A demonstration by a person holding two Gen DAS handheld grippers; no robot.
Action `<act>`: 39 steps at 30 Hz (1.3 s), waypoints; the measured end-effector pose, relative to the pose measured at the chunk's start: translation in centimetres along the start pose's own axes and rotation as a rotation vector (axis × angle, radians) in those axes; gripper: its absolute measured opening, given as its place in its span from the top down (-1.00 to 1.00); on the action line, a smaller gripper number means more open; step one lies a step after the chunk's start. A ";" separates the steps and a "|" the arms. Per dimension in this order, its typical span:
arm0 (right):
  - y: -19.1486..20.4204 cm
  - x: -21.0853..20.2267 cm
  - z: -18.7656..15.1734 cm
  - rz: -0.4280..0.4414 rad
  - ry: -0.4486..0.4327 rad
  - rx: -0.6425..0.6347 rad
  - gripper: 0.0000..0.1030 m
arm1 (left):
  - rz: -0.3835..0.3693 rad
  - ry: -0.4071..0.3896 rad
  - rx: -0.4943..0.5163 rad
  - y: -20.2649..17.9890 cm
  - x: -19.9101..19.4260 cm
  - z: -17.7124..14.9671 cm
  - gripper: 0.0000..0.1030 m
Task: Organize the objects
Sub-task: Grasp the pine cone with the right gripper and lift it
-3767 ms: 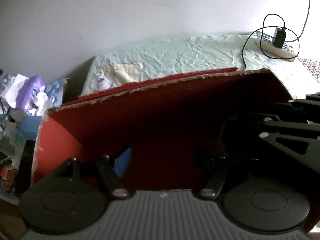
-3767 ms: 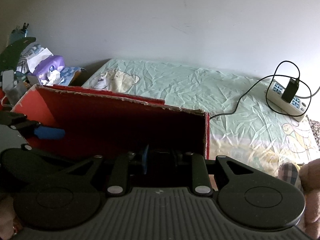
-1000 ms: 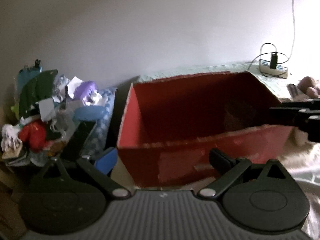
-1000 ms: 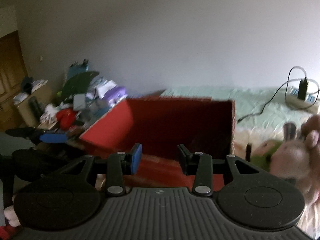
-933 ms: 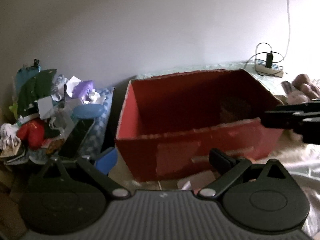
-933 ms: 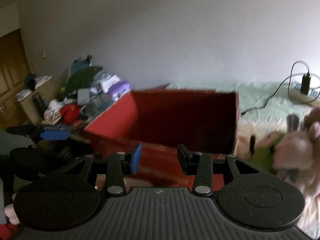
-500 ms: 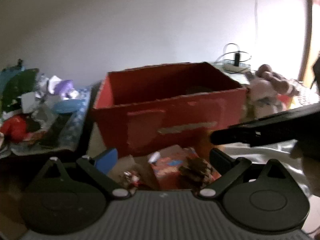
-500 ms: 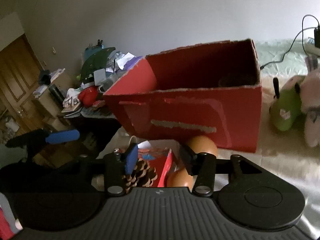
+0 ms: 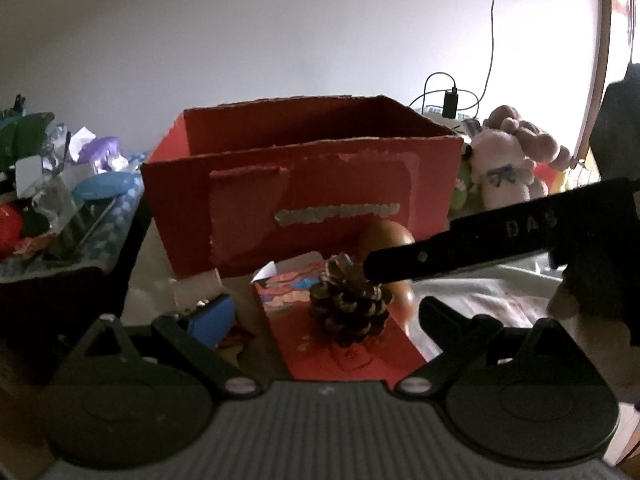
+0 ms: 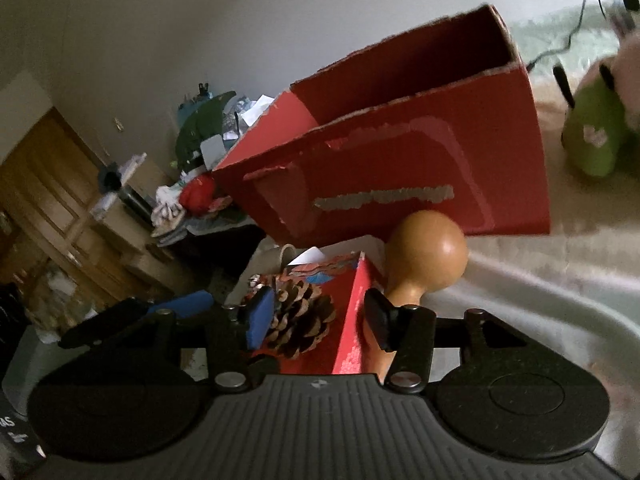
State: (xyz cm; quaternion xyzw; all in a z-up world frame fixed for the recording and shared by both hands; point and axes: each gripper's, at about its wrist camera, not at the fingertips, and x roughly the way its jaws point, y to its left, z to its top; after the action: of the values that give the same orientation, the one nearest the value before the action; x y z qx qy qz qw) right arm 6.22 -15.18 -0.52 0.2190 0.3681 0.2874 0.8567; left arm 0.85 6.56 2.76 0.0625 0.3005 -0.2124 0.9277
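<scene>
The left gripper (image 9: pixel 326 312) is held low and level in front of the red box (image 9: pixel 304 196), and its fingers (image 9: pixel 212 318) are spread wide with nothing between them. A pine cone (image 9: pixel 350 304) is seen just ahead of them, standing on a red card (image 9: pixel 348 354) that lies on the pale bed cover (image 9: pixel 480 292). A brown wooden piece (image 9: pixel 386 236) is placed just behind the cone, close to the front wall of the box.

The right gripper (image 10: pixel 316 320) is tilted to one side and is brought in from the right, so that in the left view one of its black fingers (image 9: pixel 460 240) is seen crossing above the cone. Its fingers are open at a medium width. In the right view the cone (image 10: pixel 298 320) and the edge of the card (image 10: pixel 352 320) are framed between them, but whether anything is touched cannot be told. The wooden piece (image 10: pixel 430 258) is seen just beyond the right finger.

Plush toys (image 9: pixel 508 160) are placed to the right of the box, and a heap of clutter (image 9: pixel 60 184) to its left.
</scene>
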 end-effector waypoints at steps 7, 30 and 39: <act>-0.7 0.0 -0.4 0.066 -0.007 0.061 -0.03 | 0.011 -0.026 -0.012 0.2 0.6 0.1 -0.89; -0.5 0.3 -1.1 0.096 -0.009 0.048 0.24 | -0.057 0.006 -0.055 0.4 2.1 -0.5 -0.06; 0.0 -2.6 0.2 0.074 -0.068 -0.001 0.24 | -0.085 -0.030 -0.005 -1.3 1.0 1.7 -0.05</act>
State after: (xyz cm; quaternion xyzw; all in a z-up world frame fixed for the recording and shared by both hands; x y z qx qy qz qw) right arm 4.90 -16.94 0.93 0.2417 0.3301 0.3115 0.8576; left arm 1.91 4.62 3.57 0.0442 0.2893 -0.2517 0.9225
